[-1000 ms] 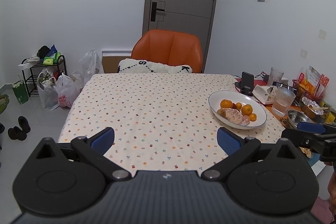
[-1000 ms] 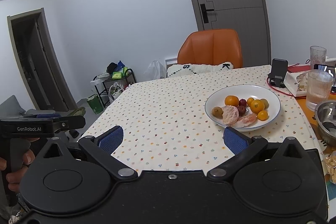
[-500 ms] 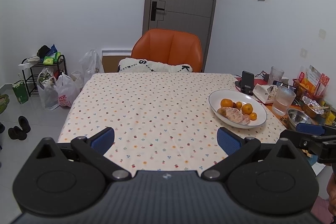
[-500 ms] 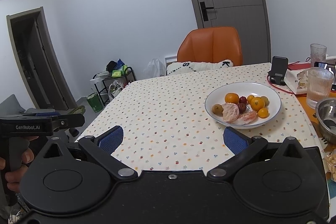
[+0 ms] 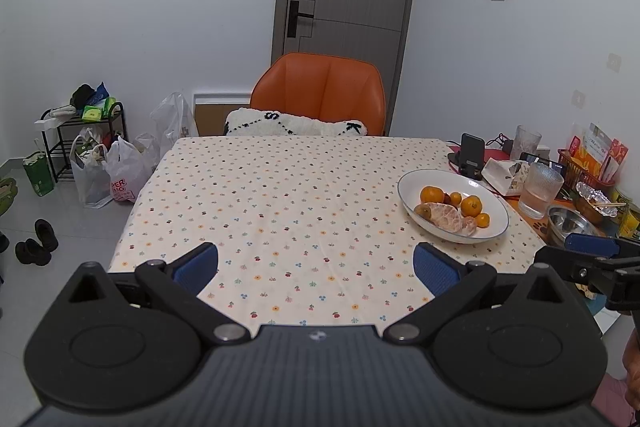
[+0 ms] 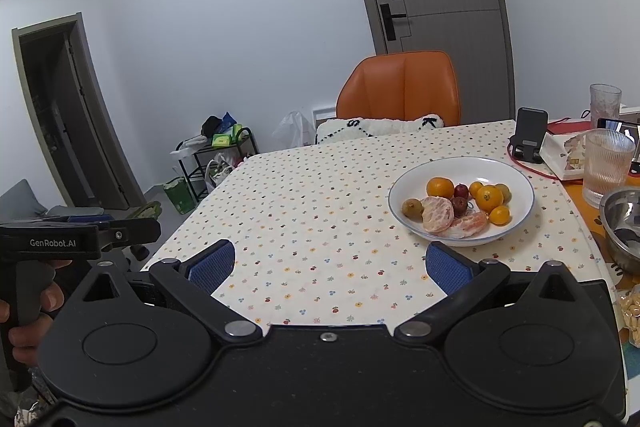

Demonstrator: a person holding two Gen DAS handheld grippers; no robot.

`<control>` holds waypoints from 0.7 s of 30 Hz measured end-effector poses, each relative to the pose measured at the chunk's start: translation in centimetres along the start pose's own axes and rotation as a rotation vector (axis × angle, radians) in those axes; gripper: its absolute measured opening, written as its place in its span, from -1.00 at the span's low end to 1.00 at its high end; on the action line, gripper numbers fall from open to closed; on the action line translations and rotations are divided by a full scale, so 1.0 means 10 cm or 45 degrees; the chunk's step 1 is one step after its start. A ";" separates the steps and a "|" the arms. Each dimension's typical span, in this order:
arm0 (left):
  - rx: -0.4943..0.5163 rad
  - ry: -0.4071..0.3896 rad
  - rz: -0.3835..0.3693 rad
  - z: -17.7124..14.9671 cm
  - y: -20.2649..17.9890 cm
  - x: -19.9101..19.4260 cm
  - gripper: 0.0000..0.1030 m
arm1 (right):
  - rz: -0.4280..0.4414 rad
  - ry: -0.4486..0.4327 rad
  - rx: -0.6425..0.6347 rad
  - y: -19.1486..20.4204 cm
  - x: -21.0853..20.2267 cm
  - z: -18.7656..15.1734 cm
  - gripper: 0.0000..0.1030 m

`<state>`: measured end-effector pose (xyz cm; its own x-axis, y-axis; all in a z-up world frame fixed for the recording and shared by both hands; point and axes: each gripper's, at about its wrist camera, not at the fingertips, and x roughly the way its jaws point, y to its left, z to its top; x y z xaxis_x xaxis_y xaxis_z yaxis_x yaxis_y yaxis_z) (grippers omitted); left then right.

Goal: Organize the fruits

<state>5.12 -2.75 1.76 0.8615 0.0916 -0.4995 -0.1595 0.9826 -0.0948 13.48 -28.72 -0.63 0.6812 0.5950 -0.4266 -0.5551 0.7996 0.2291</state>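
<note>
So going left to right — off on the far left there was a black wire rack (image 5: 82,131) stuffed with odds and ends, some plastic bags (image 5: 116,175) slumped against it and a pair of dark shoes (image 5: 36,241) on the tile floor. The left gripper (image 5: 316,267) hung over the near edge of the table, its blue pads spread wide with nothing between them, just the dotted tablecloth (image 5: 280,195) underneath. From the right wrist camera you could see a hand (image 6: 28,319) wrapped round the left gripper's handle, down at the left edge of the shot. An orange chair (image 5: 320,91) sat at the far side of the table with a white cushion (image 5: 296,125) on the seat. The right gripper (image 6: 328,265) was also gaping wide and holding nothing, hovering near the table's front edge, short of the fruit. The fruit all sat in a white plate (image 6: 516,183) toward the right side of the table — a few small oranges (image 6: 489,198), a peeled one (image 6: 438,214), a couple of dark red bits and some greenish ones, all bunched together and touching. Just past the plate stood a phone on a stand (image 6: 530,135), and further right a ribbed glass (image 6: 606,165) and a steel bowl (image 6: 622,223) near the edge.
</note>
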 end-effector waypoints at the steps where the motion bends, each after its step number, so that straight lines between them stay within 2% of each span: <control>1: 0.000 0.000 0.000 0.00 0.00 0.00 1.00 | -0.001 -0.001 0.000 0.00 0.00 0.00 1.00; 21: 0.000 -0.001 0.001 0.00 -0.01 0.00 1.00 | -0.002 0.004 -0.005 0.01 0.00 -0.01 1.00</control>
<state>5.14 -2.81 1.75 0.8617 0.0922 -0.4990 -0.1600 0.9826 -0.0948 13.42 -28.67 -0.72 0.6806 0.5936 -0.4295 -0.5559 0.8002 0.2250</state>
